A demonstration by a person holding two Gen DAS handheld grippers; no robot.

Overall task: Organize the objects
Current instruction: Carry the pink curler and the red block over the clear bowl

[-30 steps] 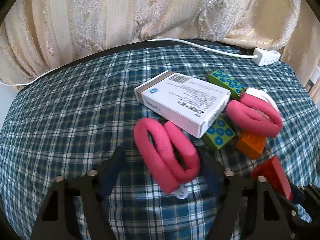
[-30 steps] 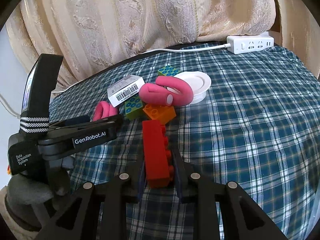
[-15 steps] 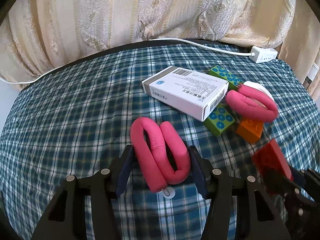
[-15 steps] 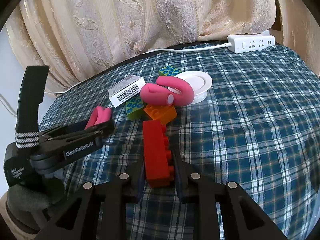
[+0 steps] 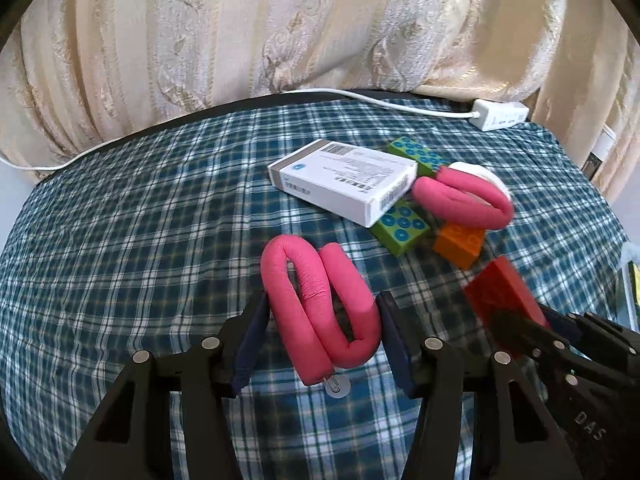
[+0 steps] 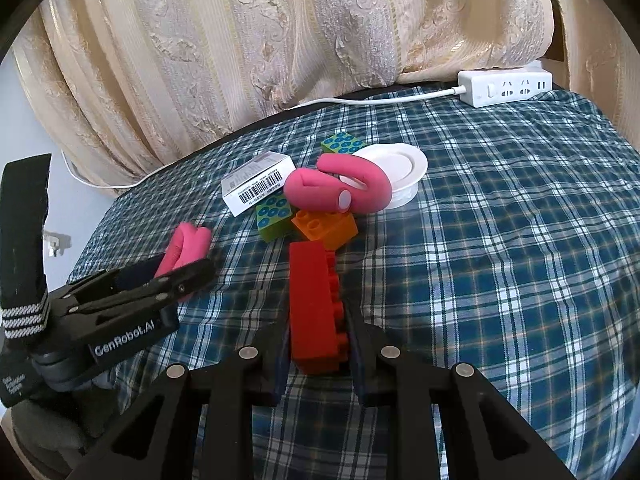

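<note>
Pink curler (image 5: 320, 312) in left tool (image 5: 320, 332) clamp

box (image 5: 344, 184) on block (image 5: 400, 227) | roller (image 6: 340, 190) on lid (image 6: 400, 164)

left tool (image 5: 322, 334): black, silver screws | side label: GenRobot.AI

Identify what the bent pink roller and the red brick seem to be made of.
Pink roller: soft foam, matte; its skin wrinkles at the bends, and a wire core probably shows at its end. Red brick: hard moulded plastic, slightly glossy, with crisp studs.
</note>
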